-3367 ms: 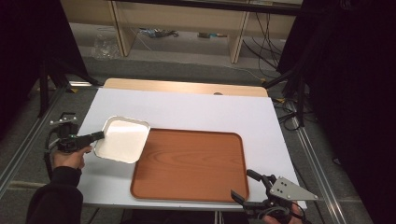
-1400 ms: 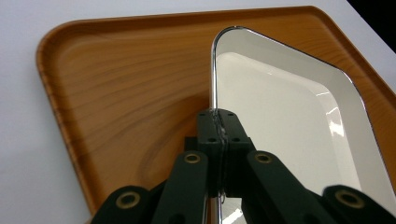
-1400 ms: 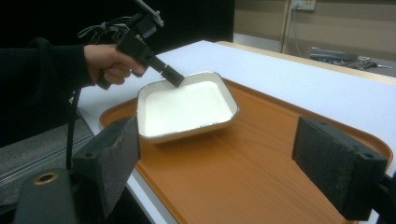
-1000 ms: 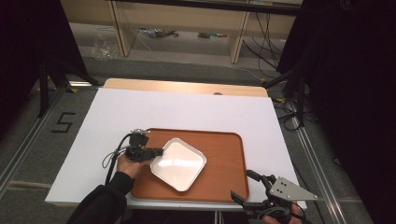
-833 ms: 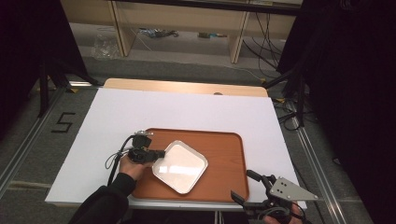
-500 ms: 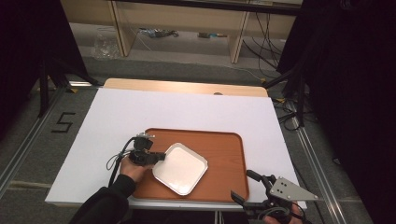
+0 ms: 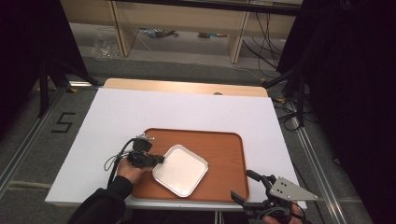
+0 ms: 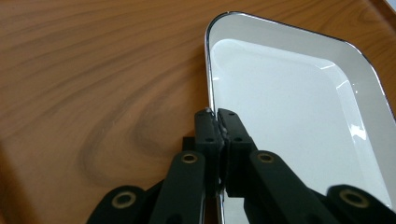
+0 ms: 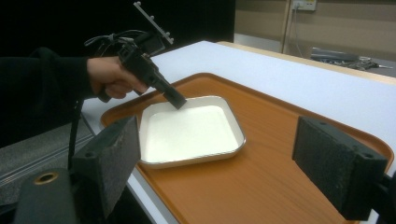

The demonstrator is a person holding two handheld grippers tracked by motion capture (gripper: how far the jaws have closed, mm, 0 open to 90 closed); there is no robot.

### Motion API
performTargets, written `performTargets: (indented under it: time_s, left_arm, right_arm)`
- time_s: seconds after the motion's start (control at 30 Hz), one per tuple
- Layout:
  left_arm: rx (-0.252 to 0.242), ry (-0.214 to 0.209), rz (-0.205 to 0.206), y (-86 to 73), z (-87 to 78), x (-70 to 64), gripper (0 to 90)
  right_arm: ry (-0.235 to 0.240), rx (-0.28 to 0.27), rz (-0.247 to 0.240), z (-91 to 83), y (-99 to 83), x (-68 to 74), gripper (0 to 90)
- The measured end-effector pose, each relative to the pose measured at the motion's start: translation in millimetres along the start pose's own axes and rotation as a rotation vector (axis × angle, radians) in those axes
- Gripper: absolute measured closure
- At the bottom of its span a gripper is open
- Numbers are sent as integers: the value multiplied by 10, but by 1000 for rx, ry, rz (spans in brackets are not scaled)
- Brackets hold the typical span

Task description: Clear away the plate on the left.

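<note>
A white square dish (image 7: 180,169) with a thin metal rim lies on the left half of a brown wooden tray (image 7: 224,154). My left gripper (image 7: 160,158) is shut on the dish's left rim; the left gripper view shows its two jaws pinching that rim (image 8: 217,122), with the white dish (image 8: 299,121) to the right and the tray (image 8: 84,74) under it. In the right gripper view the dish (image 9: 189,130) rests flat on the tray (image 9: 261,172), the left gripper (image 9: 177,101) at its far edge. My right gripper (image 7: 245,186) hangs open off the table's front right edge, its pads (image 9: 112,158) wide apart.
The tray sits on a white table (image 7: 154,109) with a light wooden strip (image 7: 187,87) along its far side. Shelving and cables (image 7: 159,32) stand on the floor beyond. A "5" marker (image 7: 64,122) lies on the floor to the left.
My left gripper has carried the dish from the table's left side onto the tray and has lowered it there over the last second. The right gripper has stayed put.
</note>
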State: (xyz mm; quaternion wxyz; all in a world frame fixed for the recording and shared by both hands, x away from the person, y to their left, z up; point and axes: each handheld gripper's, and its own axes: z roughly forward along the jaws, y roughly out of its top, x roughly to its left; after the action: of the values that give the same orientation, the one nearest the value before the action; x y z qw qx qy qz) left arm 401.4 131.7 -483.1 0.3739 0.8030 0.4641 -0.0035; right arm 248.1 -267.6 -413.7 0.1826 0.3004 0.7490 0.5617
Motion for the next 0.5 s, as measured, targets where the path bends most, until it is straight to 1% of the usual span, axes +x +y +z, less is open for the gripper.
performTargets:
  time_s: [0.1, 0.13, 0.17, 0.2, 0.27, 0.3, 0.37, 0.4, 0.43, 0.47, 0.5]
  left_arm:
    - [1, -6, -5, -28, -12, -11, 864]
    - [13, -10, -7, -55, -40, -18, 860]
    - [13, -10, -7, -55, -40, -18, 858]
    - [16, -1, 3, -72, -60, -30, 854]
    - [8, -9, 17, -97, -73, -26, 846]
    - [-3, -25, 59, -100, -66, -1, 842]
    - [21, -5, -24, -147, -102, -58, 833]
    - [31, -7, -6, -156, -118, -52, 829]
    - [31, -7, -6, -156, -118, -52, 825]
    - [21, -16, -27, -189, -128, -78, 819]
    - [21, -16, -27, -189, -128, -78, 816]
  right_arm:
    - [6, 6, 4, 4, -2, -1, 163]
    - [3, 2, -2, 1, 1, -3, 163]
    - [2, 1, 0, 0, 0, -2, 163]
    - [2, 2, 0, 0, 0, -2, 163]
    - [2, 1, 2, -2, 0, -1, 163]
    - [2, 2, 1, -1, 0, -1, 163]
    - [2, 2, 0, 0, 0, 0, 163]
    - [2, 2, 0, 0, 0, 1, 163]
    - [2, 2, 0, 0, 0, 1, 163]
    - [5, 3, 1, 4, -1, 0, 163]
    - [5, 3, 2, 5, -1, 1, 163]
